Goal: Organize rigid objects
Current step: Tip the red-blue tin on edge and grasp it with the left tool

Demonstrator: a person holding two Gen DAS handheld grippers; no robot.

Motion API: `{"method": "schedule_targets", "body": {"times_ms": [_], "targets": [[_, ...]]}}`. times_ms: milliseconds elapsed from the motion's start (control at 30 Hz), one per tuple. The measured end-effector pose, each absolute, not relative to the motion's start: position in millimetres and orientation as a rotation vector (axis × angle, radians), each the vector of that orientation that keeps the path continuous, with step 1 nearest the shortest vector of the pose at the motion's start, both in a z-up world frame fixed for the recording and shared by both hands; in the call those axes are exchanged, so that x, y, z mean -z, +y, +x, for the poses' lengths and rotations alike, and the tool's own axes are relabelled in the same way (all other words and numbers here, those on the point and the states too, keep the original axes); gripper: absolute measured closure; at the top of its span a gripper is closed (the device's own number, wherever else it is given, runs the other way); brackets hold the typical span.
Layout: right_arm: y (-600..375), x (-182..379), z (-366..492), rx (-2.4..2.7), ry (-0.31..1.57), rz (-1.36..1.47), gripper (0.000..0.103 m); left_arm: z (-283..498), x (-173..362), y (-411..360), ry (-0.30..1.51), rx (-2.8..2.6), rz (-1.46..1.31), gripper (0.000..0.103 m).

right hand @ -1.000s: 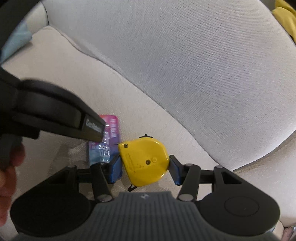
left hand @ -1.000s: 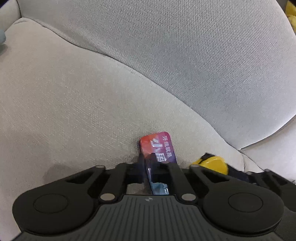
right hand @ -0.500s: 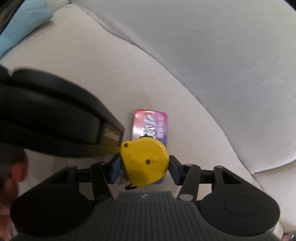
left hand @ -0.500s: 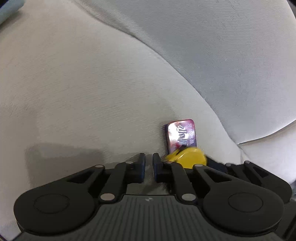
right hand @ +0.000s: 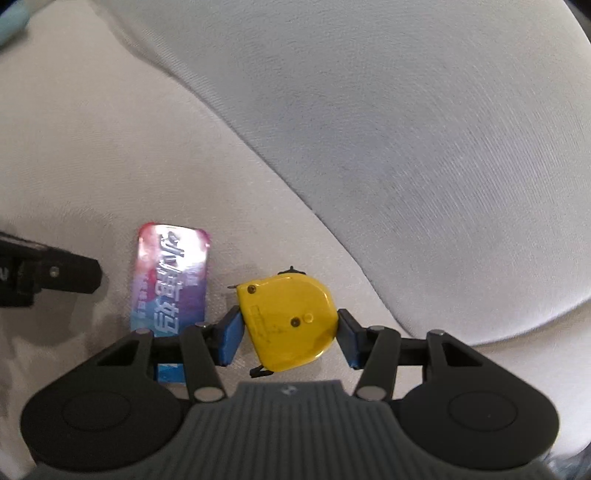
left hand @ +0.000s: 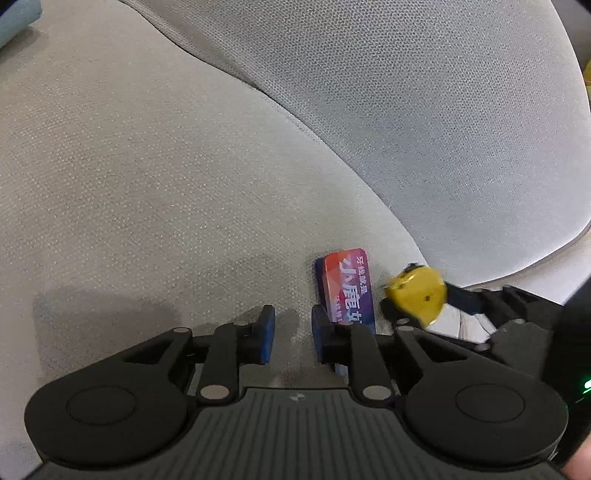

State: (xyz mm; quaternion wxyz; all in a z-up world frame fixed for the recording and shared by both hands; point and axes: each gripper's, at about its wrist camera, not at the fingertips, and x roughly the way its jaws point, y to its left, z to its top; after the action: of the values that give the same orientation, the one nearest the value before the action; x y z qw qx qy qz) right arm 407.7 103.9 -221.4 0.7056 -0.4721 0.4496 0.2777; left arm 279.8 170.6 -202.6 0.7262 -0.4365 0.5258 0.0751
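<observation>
A red and purple flat box [left hand: 349,291] lies on the beige sofa seat [left hand: 147,166], just right of my left gripper [left hand: 293,334]. My left gripper is open a little and empty, with its right finger [left hand: 320,332] beside the box. The box also shows in the right wrist view [right hand: 170,284]. My right gripper [right hand: 288,336] is shut on a yellow tape measure [right hand: 291,323], held just right of the box. The tape measure also shows in the left wrist view [left hand: 417,295].
The grey sofa back cushion [left hand: 424,110] rises behind the seat. A light blue item [left hand: 16,18] shows at the top left corner. The left gripper's body [right hand: 44,275] reaches in from the left in the right wrist view.
My left gripper let go of the flat box, which now lies on the seat, and drew off to the left. The right gripper moved right with the tape measure.
</observation>
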Motion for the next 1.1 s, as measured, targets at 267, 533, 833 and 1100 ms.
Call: {"method": "schedule_targets", "body": {"times_ms": [267,533,833,1100], "targets": [[135,236,382,-0.688,1.040,-1.119,0.048,267,203,186,1.154,-0.164,-0.983,0.076],[131,229,368,-0.784,1.190,-0.870,0.048,239,210,196,1.160,-0.172,-1.007,0.072],[114,235,336,-0.798,1.207,-0.756,0.048,241,222,187,1.094,-0.174,-0.982,0.055],[109,240,333,-0.747,1.217,-0.646,0.048,239,227,190,1.061,-0.163,-1.000,0.062]]}}
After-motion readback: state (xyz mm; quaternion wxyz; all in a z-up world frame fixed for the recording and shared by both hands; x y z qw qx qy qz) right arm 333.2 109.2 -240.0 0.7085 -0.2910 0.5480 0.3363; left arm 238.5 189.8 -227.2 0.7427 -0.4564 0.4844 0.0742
